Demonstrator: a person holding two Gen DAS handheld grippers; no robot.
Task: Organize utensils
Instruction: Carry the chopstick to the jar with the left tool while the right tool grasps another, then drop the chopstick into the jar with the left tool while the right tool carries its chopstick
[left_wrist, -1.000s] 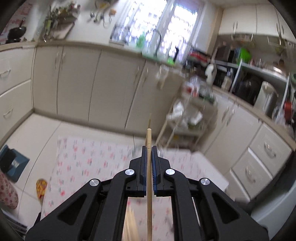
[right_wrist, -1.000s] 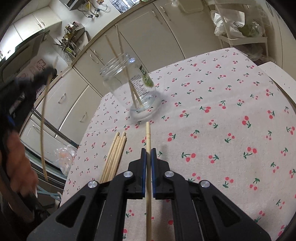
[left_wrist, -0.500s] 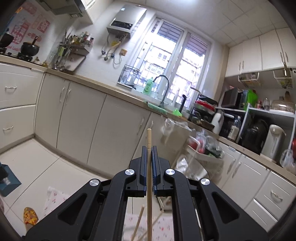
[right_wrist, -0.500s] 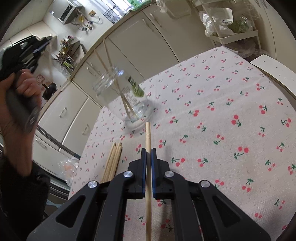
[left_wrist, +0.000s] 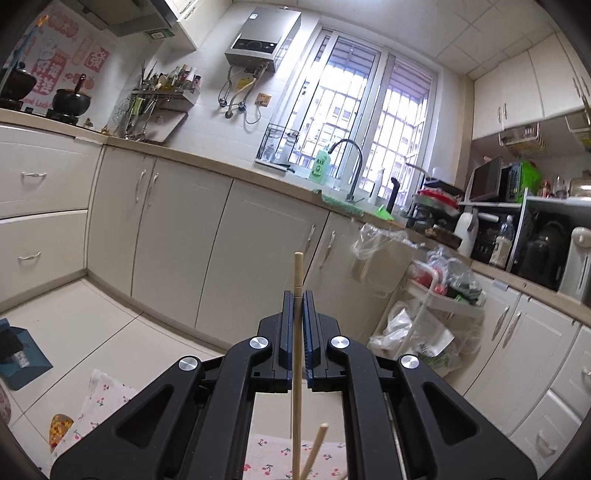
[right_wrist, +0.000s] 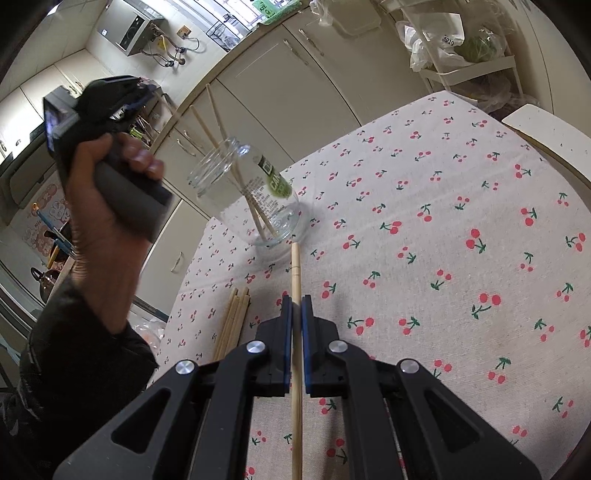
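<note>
Left wrist: left gripper (left_wrist: 298, 295) clenching one chopstick (left_wrist: 297, 354) upright, pointing toward kitchen cabinets (left_wrist: 255, 254); another stick tip (left_wrist: 320, 441) showing below.

Right wrist: right gripper (right_wrist: 296, 301) clamping a second chopstick (right_wrist: 295, 332) above the cherry tablecloth (right_wrist: 443, 221), aiming toward the glass jar (right_wrist: 251, 195) already holding sticks; spare sticks (right_wrist: 232, 321) lying just beside. Risking a knock against the narrow jar mouth, tipping it, if lowering off-centre.

Left wrist view: looks nearly level over its gripper (left_wrist: 298, 295) toward the cabinets (left_wrist: 177, 236) and window (left_wrist: 362, 122); only a strip of tablecloth (left_wrist: 273, 458) at bottom. Right wrist view: tilts down, close over the tablecloth (right_wrist: 443, 240) and jar (right_wrist: 255, 199). Shared: tablecloth, cabinets (right_wrist: 295, 70); the left gripper (right_wrist: 147, 90) appears at left.
</note>
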